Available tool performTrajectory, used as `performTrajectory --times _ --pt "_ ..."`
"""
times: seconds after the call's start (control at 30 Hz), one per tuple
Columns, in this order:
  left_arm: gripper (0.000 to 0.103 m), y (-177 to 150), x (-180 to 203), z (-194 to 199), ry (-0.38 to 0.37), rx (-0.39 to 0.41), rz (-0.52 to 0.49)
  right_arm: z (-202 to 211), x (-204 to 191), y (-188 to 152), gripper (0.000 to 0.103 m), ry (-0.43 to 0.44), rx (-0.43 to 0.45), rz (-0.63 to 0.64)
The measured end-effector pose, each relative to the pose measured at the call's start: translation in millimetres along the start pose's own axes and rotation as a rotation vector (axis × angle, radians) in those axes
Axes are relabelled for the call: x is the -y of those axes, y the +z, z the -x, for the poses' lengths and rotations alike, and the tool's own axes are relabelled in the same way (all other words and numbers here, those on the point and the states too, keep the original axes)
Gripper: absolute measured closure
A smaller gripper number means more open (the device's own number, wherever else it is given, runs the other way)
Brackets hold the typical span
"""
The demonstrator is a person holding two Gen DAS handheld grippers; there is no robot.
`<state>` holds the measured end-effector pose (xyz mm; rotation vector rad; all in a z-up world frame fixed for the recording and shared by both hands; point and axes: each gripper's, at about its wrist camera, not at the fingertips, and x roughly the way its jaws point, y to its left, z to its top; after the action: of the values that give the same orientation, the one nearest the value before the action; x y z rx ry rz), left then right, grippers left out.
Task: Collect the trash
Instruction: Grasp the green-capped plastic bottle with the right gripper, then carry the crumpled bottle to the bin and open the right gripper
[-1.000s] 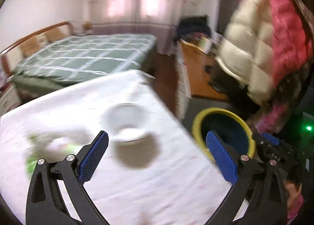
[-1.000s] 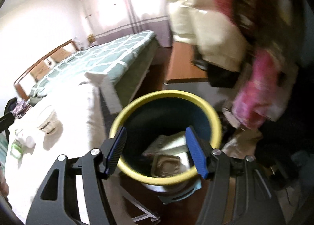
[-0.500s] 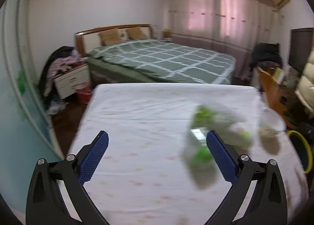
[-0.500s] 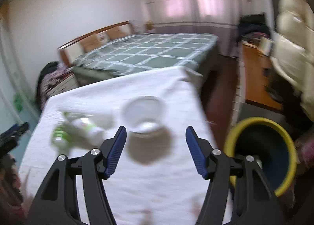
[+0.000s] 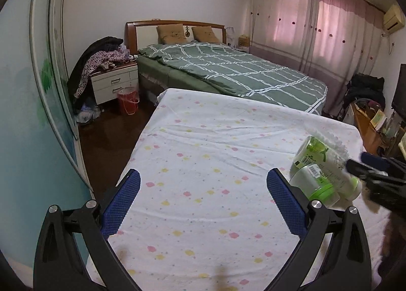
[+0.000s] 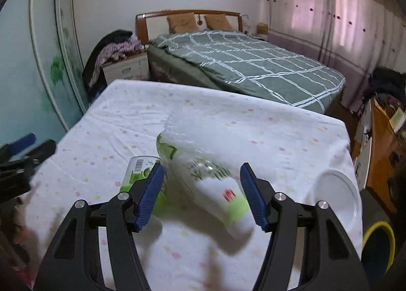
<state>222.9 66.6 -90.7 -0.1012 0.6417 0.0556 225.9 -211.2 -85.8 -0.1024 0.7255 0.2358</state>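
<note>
Two plastic bottles with green labels lie on the white flowered tablecloth. The larger bottle lies between the open fingers of my right gripper, untouched as far as I can tell. A smaller green-capped bottle lies just left of the left finger. In the left wrist view the bottles lie at the right, beside the right finger. My left gripper is open and empty over bare tablecloth. A white plastic bowl sits at the table's right edge. The yellow-rimmed bin stands on the floor beyond it.
A green checked bed stands behind the table. A nightstand with clothes and a red bucket are at the left. A wooden desk is at the right. My right gripper shows at the right edge of the left view.
Both grippers have swung left from the bin back over the table. My right gripper has come down around the larger bottle. The left gripper now faces bare tablecloth.
</note>
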Motion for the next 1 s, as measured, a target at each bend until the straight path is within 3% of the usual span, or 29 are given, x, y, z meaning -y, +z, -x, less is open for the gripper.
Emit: performTrajectory --times 0.27,0.3,0.47,0.57,1.0 --pt "0.005 -1.8 7.1 6.3 -0.012 0.002 -0.012 -27.2 -4.7 14.1 0.045 -0.024 0.014 0.033" --pt "0.005 -1.8 7.5 7.7 -0.014 0.005 -0.012 -27.5 -5.6 14.0 0.048 -0.027 0.015 0.039" --pt "0.005 -1.4 10.4 9.0 -0.018 0.008 -0.017 -33.0 -2.7 17.3 0.084 -0.038 0.015 0.066" --pt "0.005 -1.1 12.2 11.6 -0.017 0.012 -0.023 -27.6 4.3 20.2 0.093 -0.04 0.032 0.057" --pt "0.005 -3.2 15.7 13.3 -0.019 0.01 -0.025 58.0 46.0 18.9 0.093 -0.003 0.171 -0.09"
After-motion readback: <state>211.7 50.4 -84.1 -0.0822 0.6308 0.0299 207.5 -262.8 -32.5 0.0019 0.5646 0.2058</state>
